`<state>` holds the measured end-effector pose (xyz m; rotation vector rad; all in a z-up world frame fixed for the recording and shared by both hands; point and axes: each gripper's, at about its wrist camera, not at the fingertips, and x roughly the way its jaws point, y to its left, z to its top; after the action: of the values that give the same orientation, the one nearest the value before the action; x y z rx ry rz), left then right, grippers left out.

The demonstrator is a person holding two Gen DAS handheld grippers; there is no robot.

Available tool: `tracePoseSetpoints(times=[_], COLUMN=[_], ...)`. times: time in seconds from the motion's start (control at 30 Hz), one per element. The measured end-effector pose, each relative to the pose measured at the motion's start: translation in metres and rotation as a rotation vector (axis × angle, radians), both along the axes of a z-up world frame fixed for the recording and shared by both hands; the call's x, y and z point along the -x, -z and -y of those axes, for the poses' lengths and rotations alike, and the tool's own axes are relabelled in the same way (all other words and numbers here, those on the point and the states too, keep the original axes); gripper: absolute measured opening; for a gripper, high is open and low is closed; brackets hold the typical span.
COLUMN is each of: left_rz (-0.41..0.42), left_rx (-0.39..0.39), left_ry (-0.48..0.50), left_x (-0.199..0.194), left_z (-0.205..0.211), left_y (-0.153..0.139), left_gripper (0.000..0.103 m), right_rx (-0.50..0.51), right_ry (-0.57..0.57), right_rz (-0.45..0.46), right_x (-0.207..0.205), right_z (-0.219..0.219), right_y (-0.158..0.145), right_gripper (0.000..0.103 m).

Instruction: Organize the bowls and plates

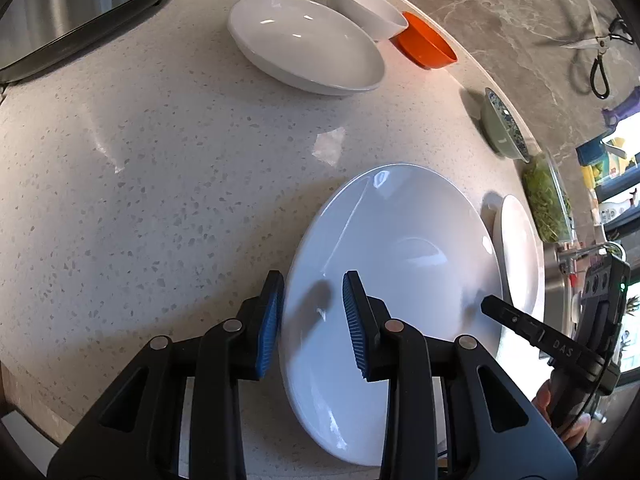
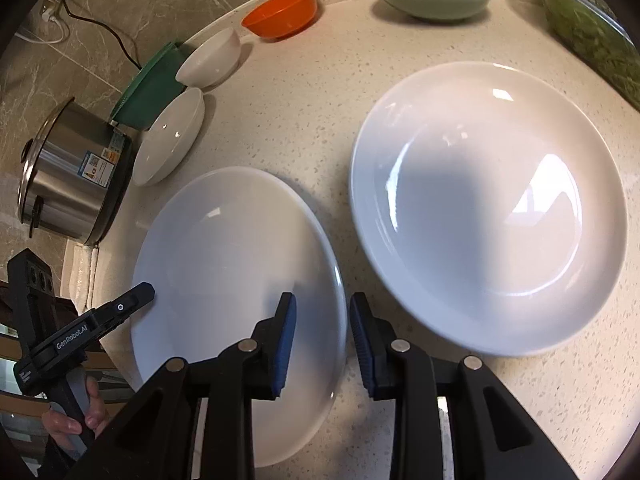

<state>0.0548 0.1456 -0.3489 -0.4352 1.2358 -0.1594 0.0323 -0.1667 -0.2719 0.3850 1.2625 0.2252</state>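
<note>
Both claws, left gripper (image 1: pixel 313 314) and right gripper (image 2: pixel 323 334), are held slightly spread over opposite rims of the near plate (image 2: pixel 236 280) at lower centre, nothing pinched. No stacking is evident; 2 plates and 5 bowls remain scattered.

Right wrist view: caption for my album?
Both grippers straddle opposite rims of one white plate beside a second plate.

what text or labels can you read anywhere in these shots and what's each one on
"GenRobot.AI": on the arm of the left gripper, seen from the right wrist view.
"DAS": on the arm of the right gripper, seen from the left wrist view; it may be only part of a word.
Sticker on the steel pot: printed, too small to read.
</note>
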Motion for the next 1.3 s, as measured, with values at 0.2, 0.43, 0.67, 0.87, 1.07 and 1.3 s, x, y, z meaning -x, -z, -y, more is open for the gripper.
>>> tracePoseSetpoints(times=[0.2, 0.43, 0.67, 0.87, 1.07, 1.3], left_rz=[0.036, 0.186, 0.162, 0.101, 0.023, -0.027], left_rx=[-0.072, -0.104, -0.020, 0.001, -0.028, -0.025], left_ry=[-0.076, 0.076, 0.280, 0.372, 0.442, 0.451], left_x=[-0.001, -0.017, -0.071, -0.110, -0.129, -0.138], left_z=[-0.013, 0.039, 0.143, 0.219, 0.263, 0.273], left_y=[-0.015, -0.077, -0.085, -0.064, -0.040, -0.008], left_gripper=[0.039, 0.050, 0.050, 0.050, 0.050, 0.048], right_rx=[0.016, 0.077, 0.161, 0.155, 0.136, 0.101], right_ry=[0.022, 0.090, 0.263, 0.298, 0.306, 0.311], right_rz=[-0.007, 0.005, 0.057, 0.067, 0.027, -0.001], right_x=[0.011, 0.044, 0.046, 0.020, 0.003, -0.003], right_z=[0.012, 0.052, 0.117, 0.140, 0.151, 0.158], right_y=[-0.004, -0.028, -0.046, -0.040, -0.021, -0.008], right_gripper=[0.043, 0.043, 0.050, 0.050, 0.050, 0.048])
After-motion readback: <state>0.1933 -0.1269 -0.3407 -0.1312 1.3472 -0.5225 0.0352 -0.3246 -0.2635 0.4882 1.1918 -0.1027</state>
